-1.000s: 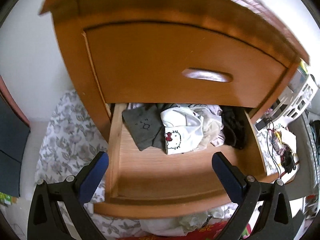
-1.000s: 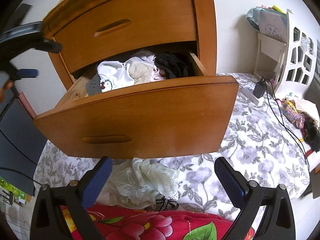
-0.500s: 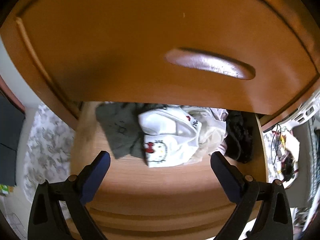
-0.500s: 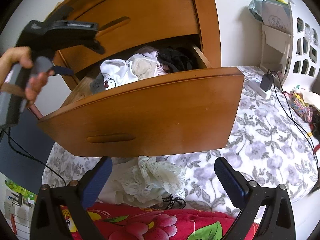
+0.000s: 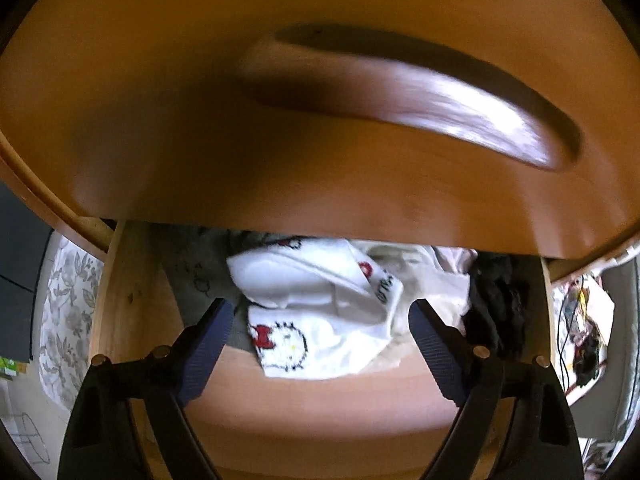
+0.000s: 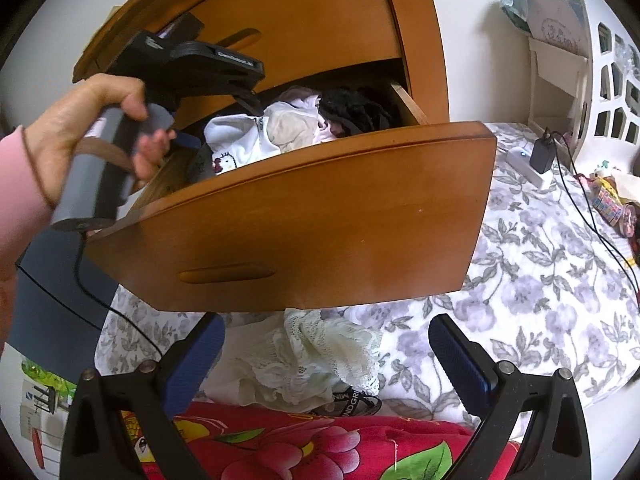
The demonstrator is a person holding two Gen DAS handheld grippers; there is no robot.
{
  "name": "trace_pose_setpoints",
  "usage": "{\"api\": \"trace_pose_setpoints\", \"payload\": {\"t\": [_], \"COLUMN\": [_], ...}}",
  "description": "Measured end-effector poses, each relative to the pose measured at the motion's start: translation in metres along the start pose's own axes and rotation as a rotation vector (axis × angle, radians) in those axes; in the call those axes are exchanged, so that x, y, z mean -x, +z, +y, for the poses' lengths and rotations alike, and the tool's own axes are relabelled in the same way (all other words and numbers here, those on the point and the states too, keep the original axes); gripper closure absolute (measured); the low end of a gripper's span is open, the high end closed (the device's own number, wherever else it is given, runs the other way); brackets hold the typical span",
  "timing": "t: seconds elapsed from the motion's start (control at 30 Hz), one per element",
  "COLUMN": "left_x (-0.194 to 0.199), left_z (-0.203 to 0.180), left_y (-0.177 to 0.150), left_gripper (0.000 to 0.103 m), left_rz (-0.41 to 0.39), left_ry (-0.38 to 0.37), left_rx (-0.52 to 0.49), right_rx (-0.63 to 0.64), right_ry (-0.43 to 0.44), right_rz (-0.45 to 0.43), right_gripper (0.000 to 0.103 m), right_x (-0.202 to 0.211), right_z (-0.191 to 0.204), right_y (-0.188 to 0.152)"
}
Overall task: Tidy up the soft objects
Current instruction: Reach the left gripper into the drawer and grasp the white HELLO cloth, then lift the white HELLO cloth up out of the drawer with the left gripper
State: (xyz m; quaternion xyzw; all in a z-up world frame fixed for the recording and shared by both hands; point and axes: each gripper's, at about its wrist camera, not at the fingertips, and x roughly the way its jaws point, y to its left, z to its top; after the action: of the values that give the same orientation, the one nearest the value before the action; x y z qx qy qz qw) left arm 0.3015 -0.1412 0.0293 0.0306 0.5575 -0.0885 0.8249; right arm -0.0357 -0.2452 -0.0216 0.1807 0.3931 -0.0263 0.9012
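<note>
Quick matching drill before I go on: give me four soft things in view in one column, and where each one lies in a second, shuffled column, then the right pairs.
Things
1. white cartoon-cat garment
2. black garment
3. cream lace garment
4. red floral blanket

Places
A. on the bed, just below the open drawer's front
B. at the very bottom of the right wrist view, between the right gripper's fingers
C. in the drawer, between the closing jaws of the left gripper
D. in the drawer's right end

Pairs: 1-C, 2-D, 3-A, 4-B
</note>
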Motion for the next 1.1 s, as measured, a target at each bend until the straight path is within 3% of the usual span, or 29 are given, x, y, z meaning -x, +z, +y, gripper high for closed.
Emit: {"api": "trace_pose_setpoints", "payload": {"t": [0.1,0.27,0.8,1.1], "left_x": [-0.007,-0.020,-0.015,0.002], "left_z": [0.004,0.011,0.028,0.044], "left_y": [0.004,0.008,0.014,-0.005], "left_gripper": [0.024,0.027,0.086,0.092], "left_rz": [-0.001,0.008,-0.008,-0.018], "left_ry": [0.006,0.005,-0.005,-0.027], "left_rx": [0.026,0.058,0.052,0.032], "right_rx": [-0.005,-0.012,-0.018,-0.016], "right_ry": [0.009,0.019,0.024,0.017], "right_rz": [0.006,0.016,0.023,0.021], "right_gripper": [0.000,0.000,0.000,0.000], "right_x": [-0.001,-0.003,-0.006,-0.006], "right_z": [-0.001,-0.002,-0.002,-0.002], "right_y": [0.000,0.001,0.001,0.000]}}
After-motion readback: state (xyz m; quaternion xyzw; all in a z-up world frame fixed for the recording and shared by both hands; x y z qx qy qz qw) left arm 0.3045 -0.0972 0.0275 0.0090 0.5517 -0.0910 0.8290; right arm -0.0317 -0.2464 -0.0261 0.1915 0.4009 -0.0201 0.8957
